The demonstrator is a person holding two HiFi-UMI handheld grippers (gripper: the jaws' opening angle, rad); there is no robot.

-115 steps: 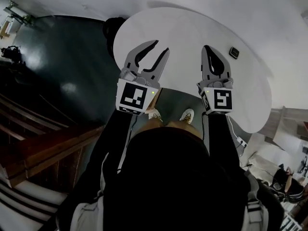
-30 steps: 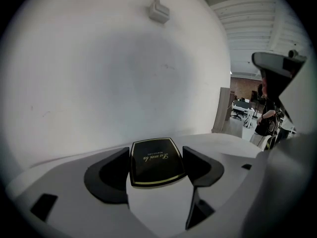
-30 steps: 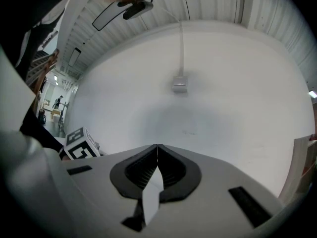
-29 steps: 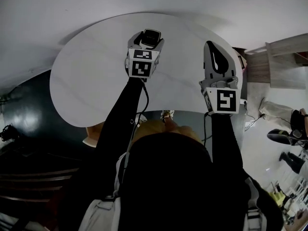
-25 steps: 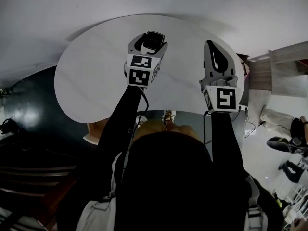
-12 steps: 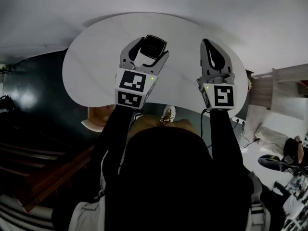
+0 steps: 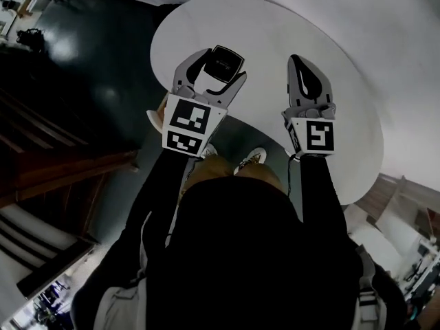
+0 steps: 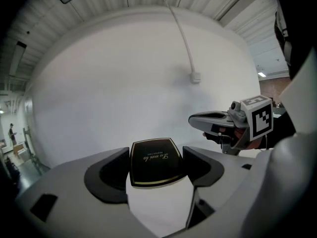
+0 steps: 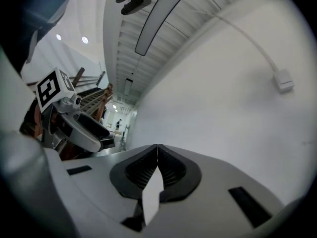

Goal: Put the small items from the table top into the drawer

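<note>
A: Entry, item first. Where is it?

B: A small flat black case (image 8: 154, 157) with a gold border and gold script on its face sits between the jaws of the left gripper (image 8: 156, 169). Each dark pad presses one side of it. In the head view the case (image 7: 225, 62) shows over the left part of the white table top (image 7: 275, 36). It rides in the jaws, not on the surface.

A: So the left gripper is closed on the case?

B: Yes, clamped on it, with the case face up toward the head camera. The left gripper (image 7: 221, 65) reaches in from the table's near edge.

A: Right gripper?

B: The right gripper (image 9: 157, 155) has its jaws pressed together with nothing between them, and the ribbed pads meet along one line. In the head view the right gripper (image 7: 300, 71) is over the near-right part of the table, beside the left one but apart from it. Each gripper's camera catches the other: the right gripper (image 8: 213, 120) off to the right of the case, and the left gripper (image 9: 81, 130) at the left margin.

A: Around the table?

B: The bare white top is rounded in outline. Dark glossy floor (image 7: 103, 67) lies on its left side. The person's shoes (image 7: 258, 157) show just under the near edge. Beyond the case, the left gripper view shows a white wall (image 8: 124, 83) with a thin cable running down to a small white box (image 8: 196, 76).
</note>
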